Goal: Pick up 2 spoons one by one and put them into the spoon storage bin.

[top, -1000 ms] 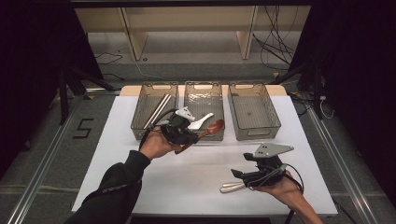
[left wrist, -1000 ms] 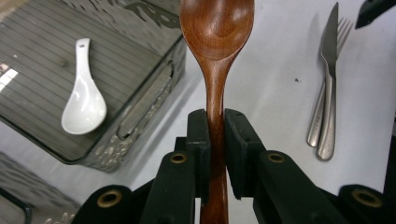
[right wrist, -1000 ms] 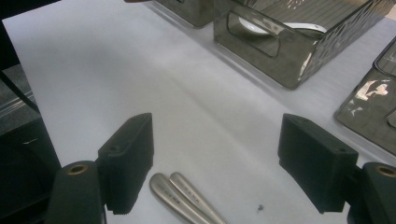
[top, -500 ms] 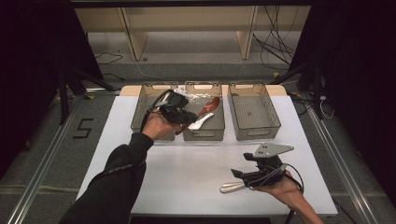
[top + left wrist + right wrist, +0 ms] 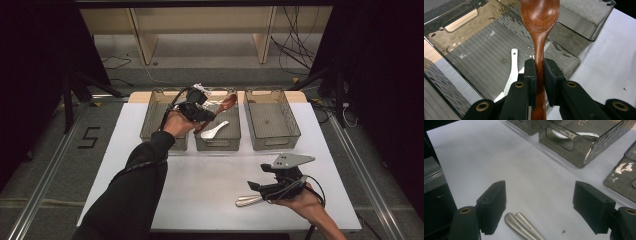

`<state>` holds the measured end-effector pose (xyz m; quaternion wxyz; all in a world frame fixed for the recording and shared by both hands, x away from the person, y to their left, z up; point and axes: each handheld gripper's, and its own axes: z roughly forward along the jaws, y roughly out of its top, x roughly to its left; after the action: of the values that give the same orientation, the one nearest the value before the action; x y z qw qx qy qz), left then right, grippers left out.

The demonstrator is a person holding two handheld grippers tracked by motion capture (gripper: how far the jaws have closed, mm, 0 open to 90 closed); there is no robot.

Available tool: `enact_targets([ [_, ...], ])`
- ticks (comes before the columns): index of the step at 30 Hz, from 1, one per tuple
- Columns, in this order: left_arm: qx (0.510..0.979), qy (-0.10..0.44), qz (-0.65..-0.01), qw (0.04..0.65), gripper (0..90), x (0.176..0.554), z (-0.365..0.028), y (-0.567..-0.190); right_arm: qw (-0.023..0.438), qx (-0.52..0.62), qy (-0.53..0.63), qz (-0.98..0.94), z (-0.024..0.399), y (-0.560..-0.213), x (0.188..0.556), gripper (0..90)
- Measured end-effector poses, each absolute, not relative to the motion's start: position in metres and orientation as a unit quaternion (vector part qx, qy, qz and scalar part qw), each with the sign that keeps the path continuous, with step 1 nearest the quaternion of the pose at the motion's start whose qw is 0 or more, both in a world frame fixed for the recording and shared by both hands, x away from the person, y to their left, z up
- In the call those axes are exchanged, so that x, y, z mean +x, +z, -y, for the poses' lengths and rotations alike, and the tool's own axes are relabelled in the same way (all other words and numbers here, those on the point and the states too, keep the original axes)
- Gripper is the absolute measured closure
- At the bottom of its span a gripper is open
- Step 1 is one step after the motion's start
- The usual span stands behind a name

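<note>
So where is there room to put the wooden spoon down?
The right bin looks bare. So does the white table between the bins and the metal handles. The middle bin already holds a white spoon.

bins [image 5: 272, 120]: 3 | wooden spoon [image 5: 539, 30]: 1 | white spoon [image 5: 214, 130]: 1 | metal handles [image 5: 522, 226]: 2
</note>
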<state>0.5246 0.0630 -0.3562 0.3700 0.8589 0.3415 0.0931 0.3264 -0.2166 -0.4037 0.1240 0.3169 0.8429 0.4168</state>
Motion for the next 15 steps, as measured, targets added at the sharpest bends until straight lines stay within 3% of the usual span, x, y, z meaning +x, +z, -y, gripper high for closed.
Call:
enact_targets([
  [15,0.853,0.095,-0.365,0.361,80.1,0.542,-0.057,-0.368,0.123,0.317,0.417,-0.843,0.217,-0.404,0.327,27.7],
])
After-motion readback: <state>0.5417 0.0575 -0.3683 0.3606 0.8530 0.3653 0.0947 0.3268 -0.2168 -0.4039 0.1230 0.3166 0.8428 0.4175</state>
